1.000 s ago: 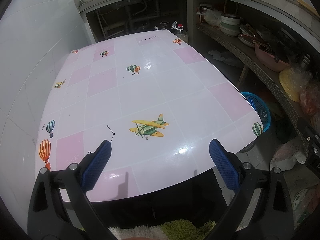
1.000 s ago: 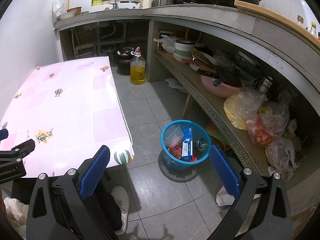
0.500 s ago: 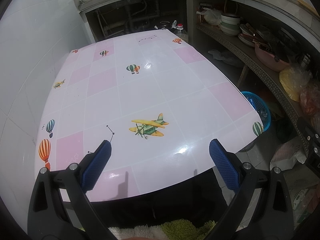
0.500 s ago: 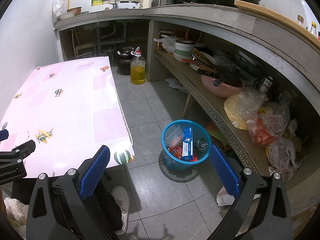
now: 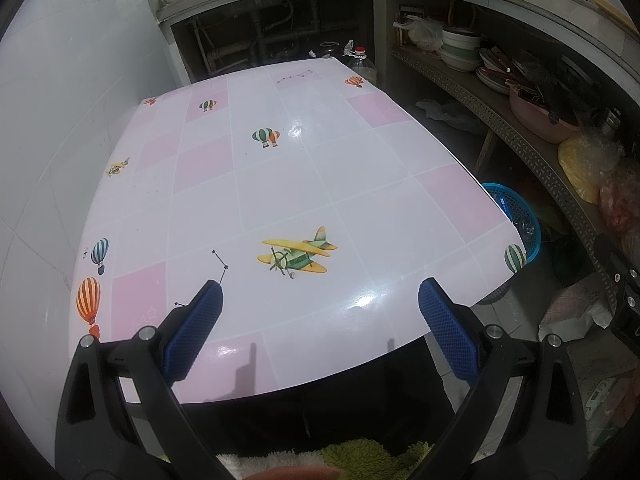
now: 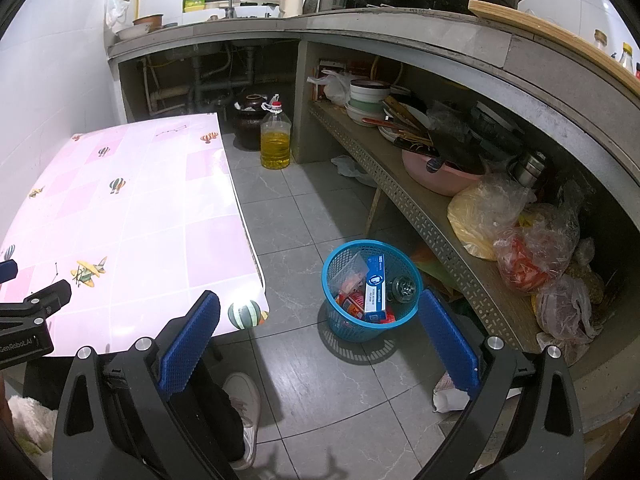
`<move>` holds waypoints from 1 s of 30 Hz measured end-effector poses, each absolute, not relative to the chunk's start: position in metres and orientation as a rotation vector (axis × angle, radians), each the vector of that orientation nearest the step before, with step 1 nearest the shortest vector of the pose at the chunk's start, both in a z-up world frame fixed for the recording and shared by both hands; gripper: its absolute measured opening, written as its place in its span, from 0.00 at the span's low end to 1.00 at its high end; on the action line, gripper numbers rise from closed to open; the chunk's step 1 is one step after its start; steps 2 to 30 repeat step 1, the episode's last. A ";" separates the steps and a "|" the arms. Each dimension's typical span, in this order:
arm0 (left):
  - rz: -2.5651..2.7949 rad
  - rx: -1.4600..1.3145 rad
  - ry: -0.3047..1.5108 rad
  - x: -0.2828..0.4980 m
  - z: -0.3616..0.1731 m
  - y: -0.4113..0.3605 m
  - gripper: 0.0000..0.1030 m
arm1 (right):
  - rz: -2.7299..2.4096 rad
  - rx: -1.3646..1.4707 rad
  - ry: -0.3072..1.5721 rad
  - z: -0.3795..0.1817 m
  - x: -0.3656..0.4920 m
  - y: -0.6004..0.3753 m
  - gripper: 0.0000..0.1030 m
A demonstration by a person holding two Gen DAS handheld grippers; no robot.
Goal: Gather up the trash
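Note:
A blue mesh waste basket (image 6: 370, 292) stands on the grey tiled floor, holding a blue-and-white box (image 6: 375, 288), a clear wrapper, a small round tin and red scraps. My right gripper (image 6: 318, 334) hangs open above the floor, just in front of the basket, nothing between its blue pads. In the left wrist view the basket (image 5: 516, 216) peeks out past the table's right edge. My left gripper (image 5: 320, 320) is open over the near edge of the pink-and-white table (image 5: 280, 184), holding nothing. No trash shows on the tabletop.
A low shelf (image 6: 420, 208) along the right carries bowls, a pink basin and plastic bags. An oil bottle (image 6: 275, 140) and a dark jar stand on the floor by the sink base. Crumpled paper (image 6: 450, 394) lies near the shelf foot. A white shoe (image 6: 244, 404) shows below.

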State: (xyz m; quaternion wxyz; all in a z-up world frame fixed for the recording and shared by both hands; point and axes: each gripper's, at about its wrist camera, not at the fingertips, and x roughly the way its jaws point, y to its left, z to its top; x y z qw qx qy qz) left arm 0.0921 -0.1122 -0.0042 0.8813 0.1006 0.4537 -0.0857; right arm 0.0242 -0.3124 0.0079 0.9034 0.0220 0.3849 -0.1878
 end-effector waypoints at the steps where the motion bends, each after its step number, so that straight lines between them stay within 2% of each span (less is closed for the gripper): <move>1: -0.178 0.210 0.944 0.092 -0.005 -0.112 0.92 | -0.388 0.046 0.795 0.008 0.023 -0.312 0.94; 30: -0.178 0.210 0.944 0.092 -0.005 -0.112 0.92 | -0.388 0.046 0.795 0.008 0.023 -0.312 0.94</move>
